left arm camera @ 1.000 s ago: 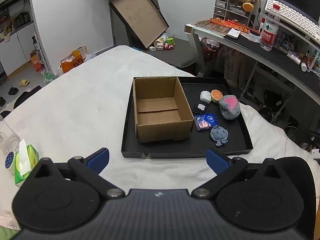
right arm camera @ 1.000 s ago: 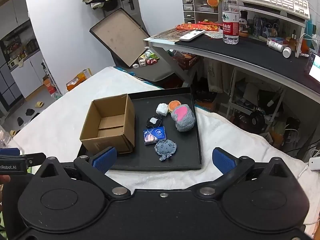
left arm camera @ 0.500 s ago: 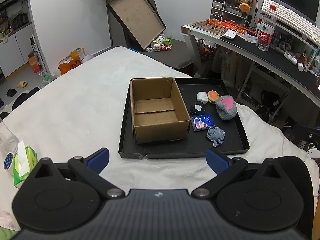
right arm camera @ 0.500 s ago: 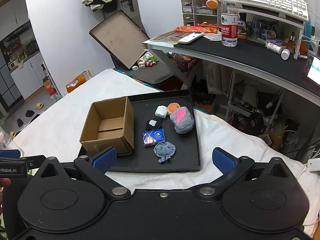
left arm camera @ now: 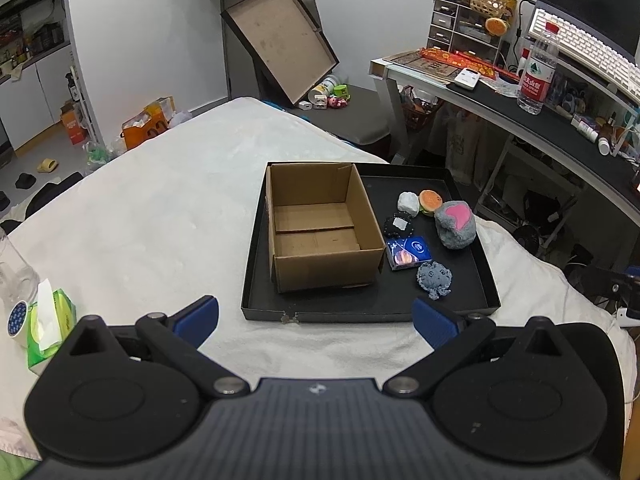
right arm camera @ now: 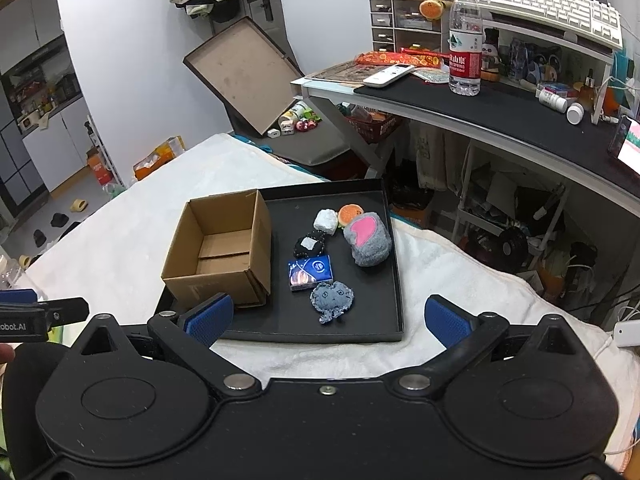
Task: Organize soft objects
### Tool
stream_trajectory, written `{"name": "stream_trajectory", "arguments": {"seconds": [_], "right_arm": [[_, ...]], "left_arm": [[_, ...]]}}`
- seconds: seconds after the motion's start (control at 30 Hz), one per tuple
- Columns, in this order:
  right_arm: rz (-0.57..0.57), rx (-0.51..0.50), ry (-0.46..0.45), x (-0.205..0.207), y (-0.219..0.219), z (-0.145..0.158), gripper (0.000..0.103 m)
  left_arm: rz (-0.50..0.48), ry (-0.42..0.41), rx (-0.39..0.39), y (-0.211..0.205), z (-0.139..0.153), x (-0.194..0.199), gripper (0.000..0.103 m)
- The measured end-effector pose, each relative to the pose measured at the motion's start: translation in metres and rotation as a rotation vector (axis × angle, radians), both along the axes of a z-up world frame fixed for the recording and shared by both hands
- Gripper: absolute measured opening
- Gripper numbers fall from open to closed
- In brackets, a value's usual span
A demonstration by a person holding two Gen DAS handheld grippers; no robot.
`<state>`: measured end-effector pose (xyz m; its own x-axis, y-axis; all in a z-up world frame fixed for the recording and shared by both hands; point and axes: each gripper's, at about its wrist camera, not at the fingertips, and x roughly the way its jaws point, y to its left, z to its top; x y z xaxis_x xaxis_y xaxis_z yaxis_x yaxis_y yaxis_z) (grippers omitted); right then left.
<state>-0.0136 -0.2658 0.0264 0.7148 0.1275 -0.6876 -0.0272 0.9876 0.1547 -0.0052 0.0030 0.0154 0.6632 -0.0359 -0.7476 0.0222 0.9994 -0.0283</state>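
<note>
A black tray (left arm camera: pixel 364 312) (right arm camera: pixel 394 264) lies on the white bed cover. An open, empty cardboard box (left arm camera: pixel 320 224) (right arm camera: pixel 220 246) stands on its left half. Right of the box lie a grey plush with a pink patch (left arm camera: pixel 455 224) (right arm camera: pixel 368 240), a white soft block (left arm camera: pixel 408 202) (right arm camera: pixel 326 220), an orange round toy (left arm camera: pixel 430 200) (right arm camera: pixel 350 213), a black toy (left arm camera: pixel 397 226) (right arm camera: pixel 308 245), a blue packet (left arm camera: pixel 408 253) (right arm camera: pixel 311 271) and a small blue-grey plush (left arm camera: pixel 435 278) (right arm camera: pixel 332 298). My left gripper (left arm camera: pixel 314 318) and right gripper (right arm camera: pixel 326 318) both hover open before the tray's near edge, holding nothing.
A green tissue pack (left arm camera: pixel 50 322) and a clear bottle (left arm camera: pixel 14 276) sit at the bed's left. A desk (right arm camera: pixel 500 116) with a water bottle (right arm camera: pixel 464 40) and keyboard (right arm camera: pixel 544 4) stands to the right. A tilted box lid (left arm camera: pixel 280 40) leans behind the bed.
Both grippers have drawn back and risen slightly, so the tray sits a little farther off in both views. Nothing on the tray has moved, and both stay open.
</note>
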Motion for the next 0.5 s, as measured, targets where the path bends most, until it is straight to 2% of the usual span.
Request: {"name": "stream_trajectory", "arguments": {"seconds": [0.5], "right_arm": [[-0.034,0.003,-0.004,0.0,-0.0058,-0.0014,0.103]], "left_arm": [[-0.013,-0.003,-0.007,-0.0012,0.0003,0.0019,0.102]]}}
